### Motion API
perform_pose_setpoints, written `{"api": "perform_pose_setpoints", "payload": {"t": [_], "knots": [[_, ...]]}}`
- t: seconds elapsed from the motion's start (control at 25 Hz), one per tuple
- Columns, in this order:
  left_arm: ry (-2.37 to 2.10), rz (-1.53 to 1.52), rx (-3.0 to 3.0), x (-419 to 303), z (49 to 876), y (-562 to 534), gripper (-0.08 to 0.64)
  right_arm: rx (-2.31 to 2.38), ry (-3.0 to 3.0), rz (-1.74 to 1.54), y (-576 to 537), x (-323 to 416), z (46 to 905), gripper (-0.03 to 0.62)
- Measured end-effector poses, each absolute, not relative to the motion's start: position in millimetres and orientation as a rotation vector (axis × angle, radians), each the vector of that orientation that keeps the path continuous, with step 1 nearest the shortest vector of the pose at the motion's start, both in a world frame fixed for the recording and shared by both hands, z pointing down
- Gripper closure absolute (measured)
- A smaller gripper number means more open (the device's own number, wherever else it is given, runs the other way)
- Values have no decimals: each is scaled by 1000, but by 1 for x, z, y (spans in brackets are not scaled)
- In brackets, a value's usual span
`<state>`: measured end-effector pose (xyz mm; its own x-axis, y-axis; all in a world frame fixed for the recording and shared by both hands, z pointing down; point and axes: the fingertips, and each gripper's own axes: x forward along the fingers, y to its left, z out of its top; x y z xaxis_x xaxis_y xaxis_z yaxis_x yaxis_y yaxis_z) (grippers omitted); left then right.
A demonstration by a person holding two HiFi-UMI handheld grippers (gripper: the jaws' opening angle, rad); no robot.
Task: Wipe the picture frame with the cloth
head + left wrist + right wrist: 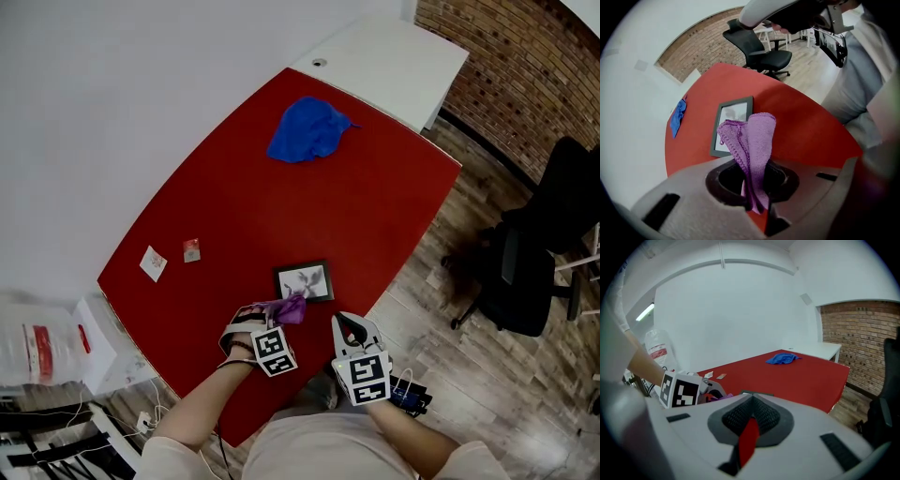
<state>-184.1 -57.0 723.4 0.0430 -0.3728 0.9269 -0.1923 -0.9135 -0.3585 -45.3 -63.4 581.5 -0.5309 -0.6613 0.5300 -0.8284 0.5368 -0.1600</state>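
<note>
The purple cloth is seen to be soft and woolly, with a stitched edge, and the blue cloth is soft and crumpled. The picture frame is edged in dark, smooth stuff around a smooth pale front, and it is laid on a table with a smooth, matt red top. The left gripper and right gripper are made of dull grey plastic, the brick wall is rough, and the floor is laid with wood boards.
</note>
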Motion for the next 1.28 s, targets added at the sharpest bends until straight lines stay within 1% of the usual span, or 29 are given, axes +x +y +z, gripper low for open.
{"api": "perform_pose_setpoints", "payload": {"t": [0.12,0.28,0.4,0.52,0.76,1.08,1.28], "knots": [[621,-1961,-2188,-182,714,-70,499,1212,-2372,556,-63,-46,583,588],[764,-1907,-2205,-180,700,-127,499,1224,-2365,563,-63,-38,583,588],[808,-1934,-2099,-186,701,-167,499,1235,-2348,568,-59,-31,584,588],[776,-1975,-2065,-181,710,-181,499,1249,-2326,576,-54,-22,586,588],[713,-1998,-2054,-169,724,-165,499,1279,-2303,580,-52,-6,591,588],[584,-1989,-2065,-156,722,-91,499,1232,-2343,585,-53,-20,591,588],[570,-1986,-2078,-154,721,-69,499,1204,-2352,589,-52,-27,595,588]]}}
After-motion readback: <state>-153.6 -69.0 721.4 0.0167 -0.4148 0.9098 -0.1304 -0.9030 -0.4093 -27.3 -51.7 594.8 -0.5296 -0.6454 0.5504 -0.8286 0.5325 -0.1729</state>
